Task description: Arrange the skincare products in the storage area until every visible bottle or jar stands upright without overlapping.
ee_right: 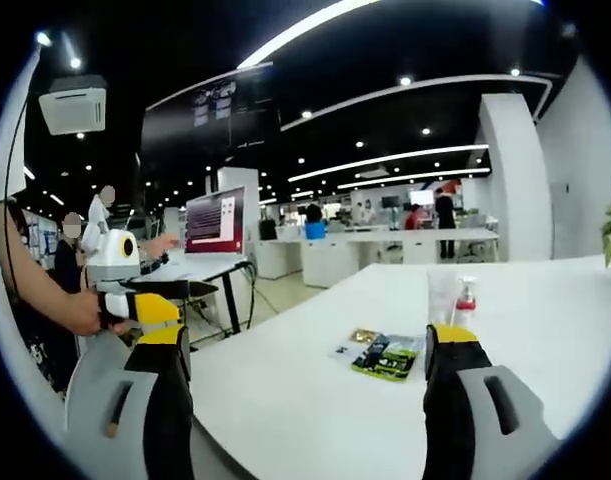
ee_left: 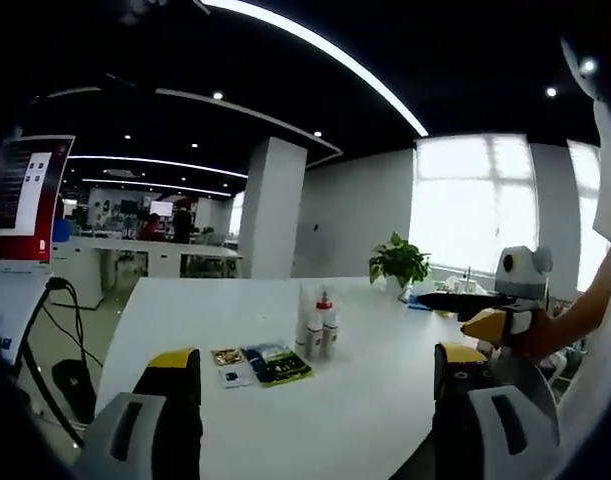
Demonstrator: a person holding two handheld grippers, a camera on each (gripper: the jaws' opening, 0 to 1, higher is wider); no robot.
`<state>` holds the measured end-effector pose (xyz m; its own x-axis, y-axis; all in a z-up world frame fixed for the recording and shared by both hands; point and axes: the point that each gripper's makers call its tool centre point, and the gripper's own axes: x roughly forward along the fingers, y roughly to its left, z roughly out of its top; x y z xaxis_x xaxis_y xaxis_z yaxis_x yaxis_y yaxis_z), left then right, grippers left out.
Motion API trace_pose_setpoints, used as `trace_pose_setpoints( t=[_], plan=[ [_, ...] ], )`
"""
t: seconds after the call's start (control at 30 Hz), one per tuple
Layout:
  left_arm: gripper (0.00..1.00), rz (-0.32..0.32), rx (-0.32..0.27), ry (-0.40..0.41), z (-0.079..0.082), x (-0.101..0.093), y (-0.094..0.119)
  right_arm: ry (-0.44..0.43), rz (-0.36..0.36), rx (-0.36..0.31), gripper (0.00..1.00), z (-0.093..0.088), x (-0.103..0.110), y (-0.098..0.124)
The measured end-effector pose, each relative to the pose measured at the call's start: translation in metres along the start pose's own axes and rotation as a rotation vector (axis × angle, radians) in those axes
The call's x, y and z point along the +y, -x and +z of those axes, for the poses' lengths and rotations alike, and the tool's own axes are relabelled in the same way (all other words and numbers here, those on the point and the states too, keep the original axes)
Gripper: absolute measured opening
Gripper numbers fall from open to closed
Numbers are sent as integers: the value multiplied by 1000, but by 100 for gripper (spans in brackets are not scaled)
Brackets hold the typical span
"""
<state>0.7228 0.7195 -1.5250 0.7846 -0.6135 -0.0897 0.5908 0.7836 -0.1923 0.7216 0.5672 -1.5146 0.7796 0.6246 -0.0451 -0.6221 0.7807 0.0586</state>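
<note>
White table [ee_left: 365, 400] runs across both views, potted plant [ee_left: 399, 262] at its far edge. Mid-table — a tight cluster of upright bottles [ee_left: 318, 322], flat sachets [ee_left: 260, 364] lying just beside. Left gripper [ee_left: 315, 385] and right gripper [ee_right: 310, 365]: jaws wide apart, holding nothing, well short of the bottles.

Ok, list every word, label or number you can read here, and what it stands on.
None is legible.
Sachets on the table: print too small.
Bottles: labels blurred.
Screen: text lines too blurred.
Left-edge sign: blurred.
</note>
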Motion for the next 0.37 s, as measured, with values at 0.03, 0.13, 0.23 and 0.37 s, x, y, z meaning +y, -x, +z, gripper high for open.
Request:
trace_pose_setpoints(
  t=[0.03, 0.13, 0.23, 0.37],
  plan=[
    [100, 8, -5, 5, 1, 2, 0, 0, -21, 49, 94, -9, -3, -1],
    [100, 37, -16, -19, 2, 6, 1, 23, -8, 33, 93, -6, 1, -1],
    [100, 51, -43, -45, 5, 7, 2, 66, 6, 55, 93, -12, 7, -1],
    [100, 49, -36, -31, 2, 10, 2, 129, 23, 71, 93, -16, 15, -1]
  ],
)
